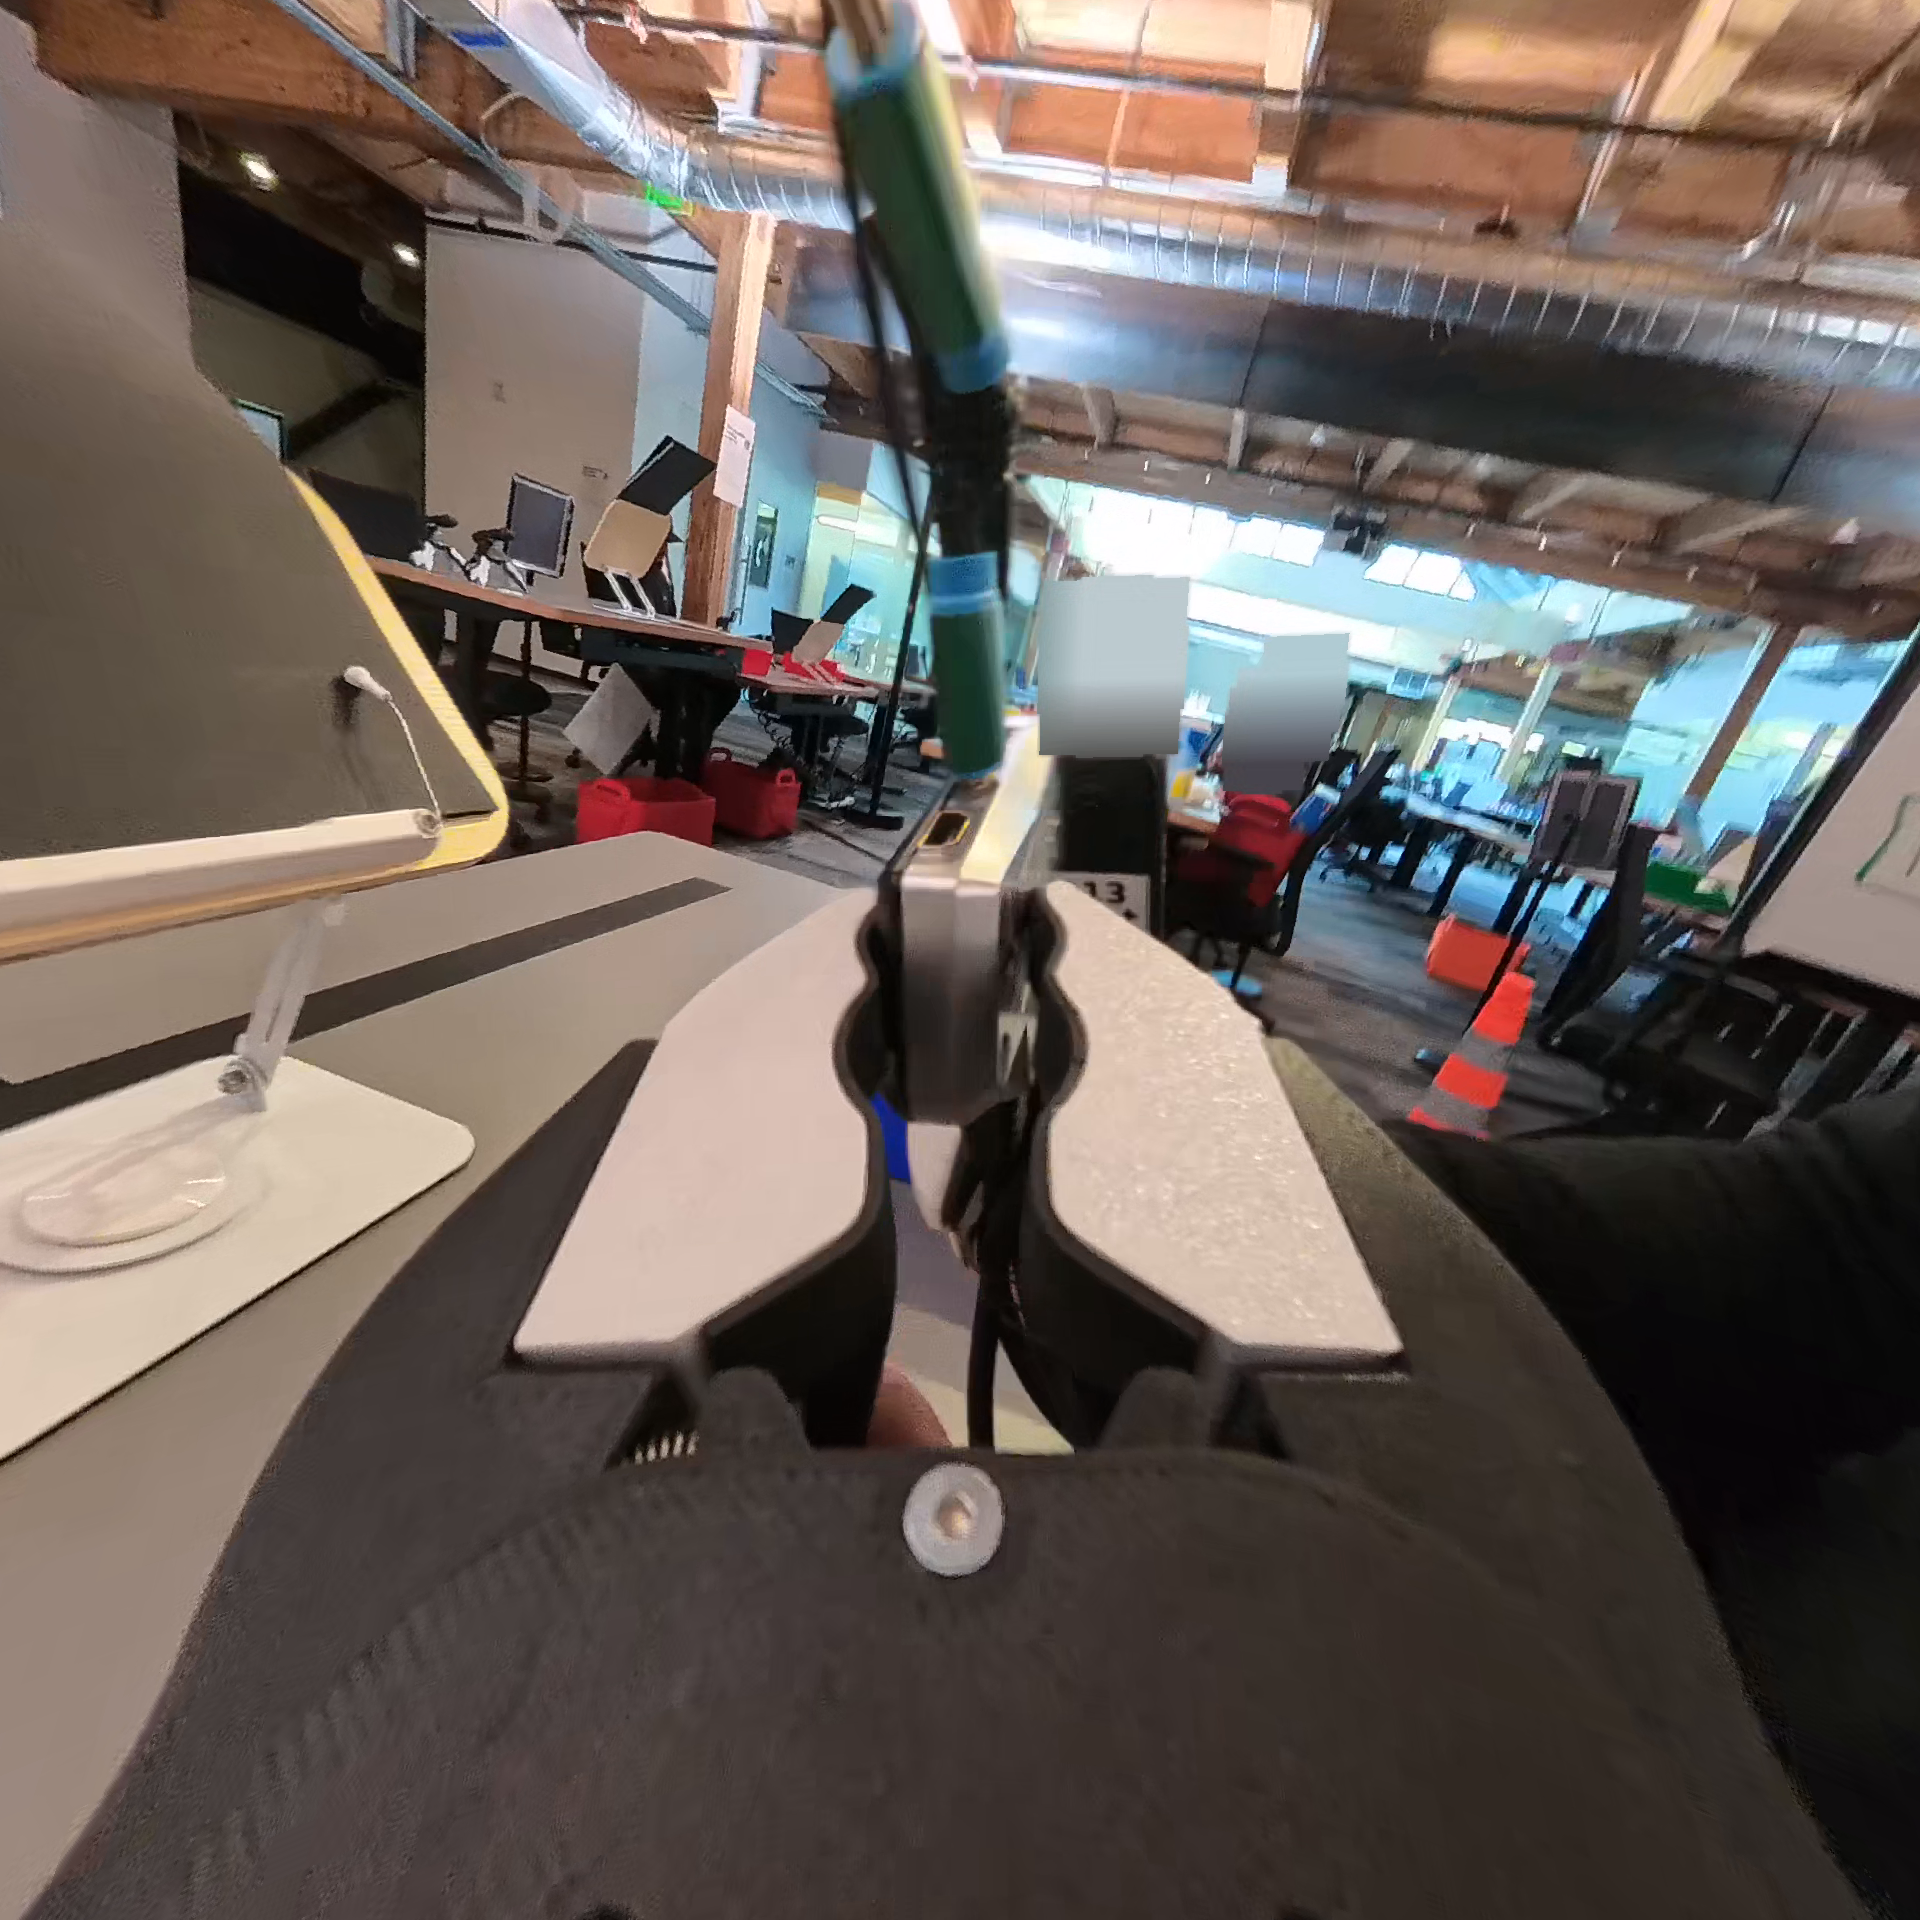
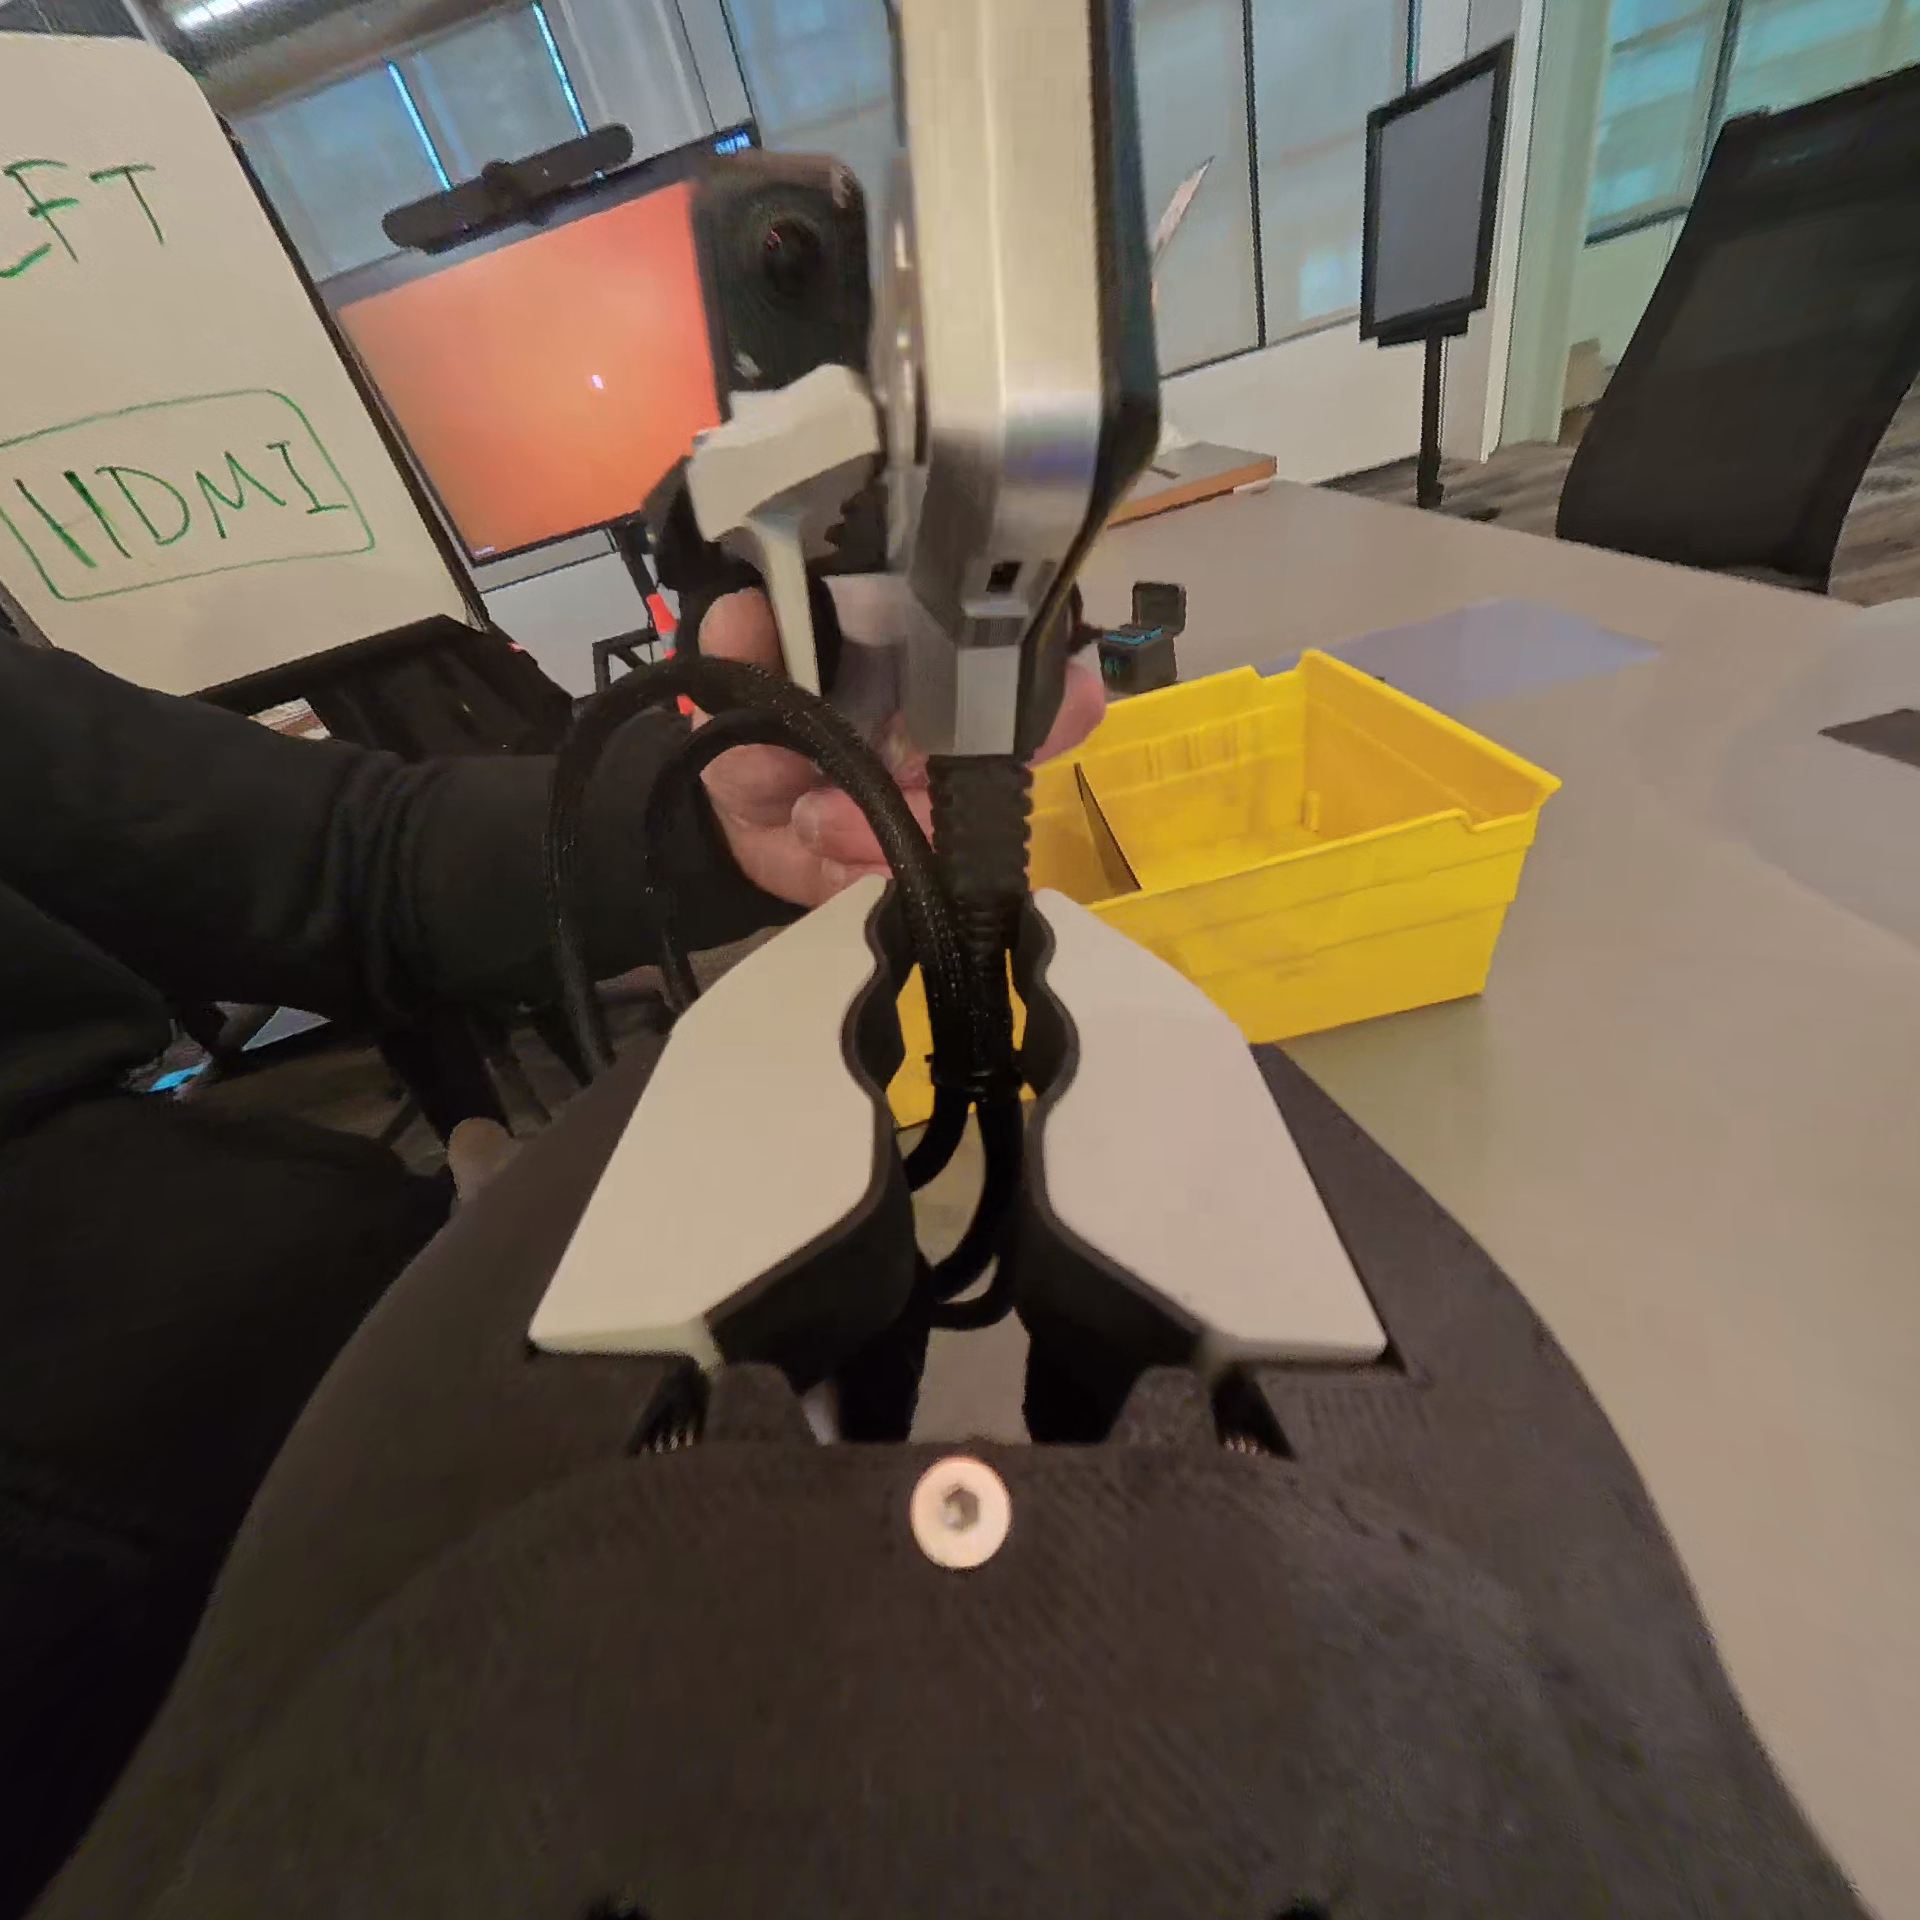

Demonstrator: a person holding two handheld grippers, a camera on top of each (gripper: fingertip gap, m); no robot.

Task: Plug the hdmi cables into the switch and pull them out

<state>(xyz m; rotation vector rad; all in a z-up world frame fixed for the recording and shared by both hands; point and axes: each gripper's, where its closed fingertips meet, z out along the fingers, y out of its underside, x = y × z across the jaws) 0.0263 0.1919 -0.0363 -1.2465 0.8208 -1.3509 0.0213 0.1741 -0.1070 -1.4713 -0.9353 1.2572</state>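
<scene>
My left gripper [image 1: 951, 914] is shut on the silver HDMI switch [image 1: 951, 997] and holds it edge-on in the air above the table. A green-wrapped cable [image 1: 966, 675] with blue tape bands meets the switch's far edge. Black cables [image 1: 987, 1320] hang behind the switch between the fingers. In the right wrist view the switch [image 2: 1008, 312] stands upright, with the left gripper's white finger [image 2: 779, 478] on its side. My right gripper [image 2: 961, 904] is shut on the ribbed black neck [image 2: 977, 842] of a braided HDMI cable, whose grey plug [image 2: 966, 675] sits at the switch's lower end.
A yellow bin [image 2: 1299, 831] stands on the grey table [image 2: 1610, 1195] just right of the cable. A small black device [image 2: 1143, 634] sits behind it. A whiteboard [image 2: 156, 364], an orange screen [image 2: 530, 364] and a black chair [image 2: 1745, 312] stand around. A white stand [image 1: 208, 1143] is at left. The left gripper's tips are roughly 7 centimetres from the right gripper's.
</scene>
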